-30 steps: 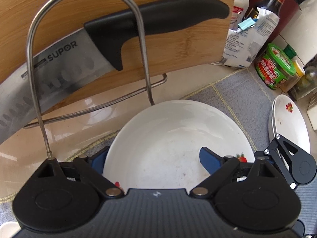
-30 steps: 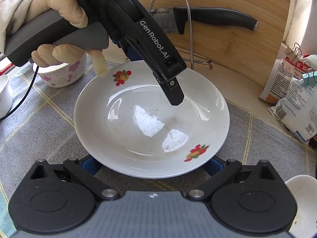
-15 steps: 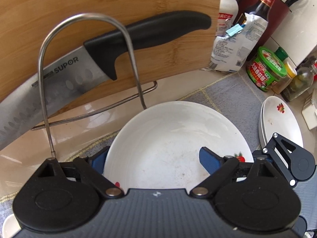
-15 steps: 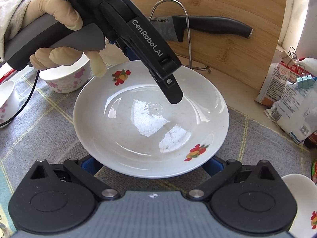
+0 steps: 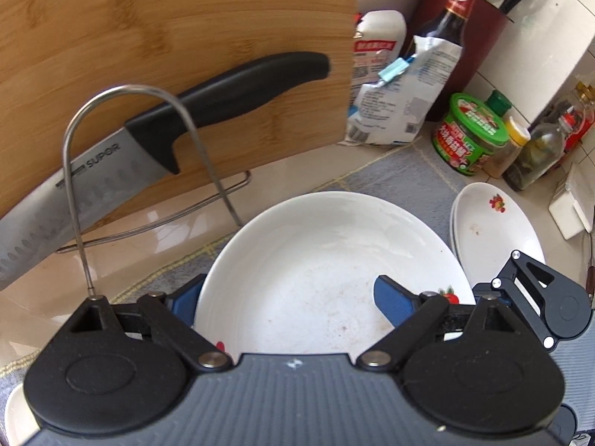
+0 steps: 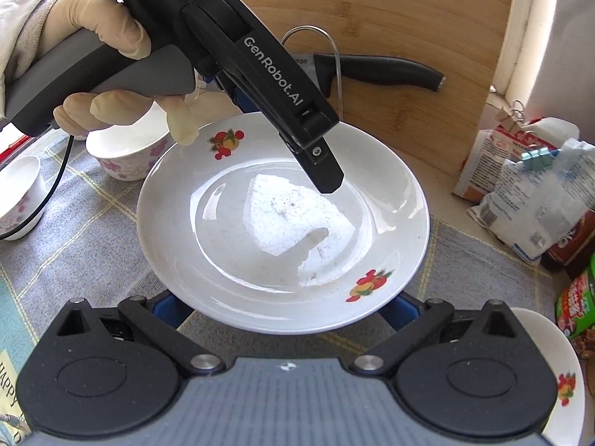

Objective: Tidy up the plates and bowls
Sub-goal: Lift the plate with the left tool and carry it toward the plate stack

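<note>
round glossy white plate (image 6: 282, 223) – l gripper (image 6: 327, 182) fingers over it

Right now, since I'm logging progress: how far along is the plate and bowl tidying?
Done: a small plate stack already sits on the right. In hand: the fruit-print plate, with the left gripper straddling its rim and the open right gripper under its near edge. Left: this plate is not yet stacked, and two floral bowls stand apart on the cloth.

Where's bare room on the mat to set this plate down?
Bare grey mat lies between the white fruit-print plate and the flour bags. Crowded left by floral bowls; stacked plates fill the right.
</note>
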A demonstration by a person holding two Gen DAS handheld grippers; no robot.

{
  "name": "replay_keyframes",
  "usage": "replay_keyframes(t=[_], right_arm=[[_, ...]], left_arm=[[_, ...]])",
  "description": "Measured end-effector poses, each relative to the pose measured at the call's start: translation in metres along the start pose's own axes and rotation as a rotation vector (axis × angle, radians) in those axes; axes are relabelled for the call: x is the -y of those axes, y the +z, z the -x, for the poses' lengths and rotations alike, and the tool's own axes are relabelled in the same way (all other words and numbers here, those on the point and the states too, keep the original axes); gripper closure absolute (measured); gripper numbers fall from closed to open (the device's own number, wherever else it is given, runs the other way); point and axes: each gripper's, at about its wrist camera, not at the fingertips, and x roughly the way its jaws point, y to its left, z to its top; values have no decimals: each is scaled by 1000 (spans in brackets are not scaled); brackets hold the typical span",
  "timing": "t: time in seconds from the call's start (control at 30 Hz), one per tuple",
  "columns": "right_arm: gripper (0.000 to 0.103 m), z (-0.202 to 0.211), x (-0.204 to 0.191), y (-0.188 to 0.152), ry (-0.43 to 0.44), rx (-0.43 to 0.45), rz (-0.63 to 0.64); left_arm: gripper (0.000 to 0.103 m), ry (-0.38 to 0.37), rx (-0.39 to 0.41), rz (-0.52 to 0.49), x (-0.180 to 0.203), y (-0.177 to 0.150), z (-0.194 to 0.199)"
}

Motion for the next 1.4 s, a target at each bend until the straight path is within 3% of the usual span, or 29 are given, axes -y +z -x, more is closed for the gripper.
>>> replay_keyframes(t=[0.47, 1.4], right_arm=[[0, 32, 15, -19, -41, 6, -42], [0, 94, 68, -81, -188, 5, -175]], left_arm=[[10, -14, 16, -61, 50, 6, 11], [10, -109, -6, -221, 163, 41, -22]])
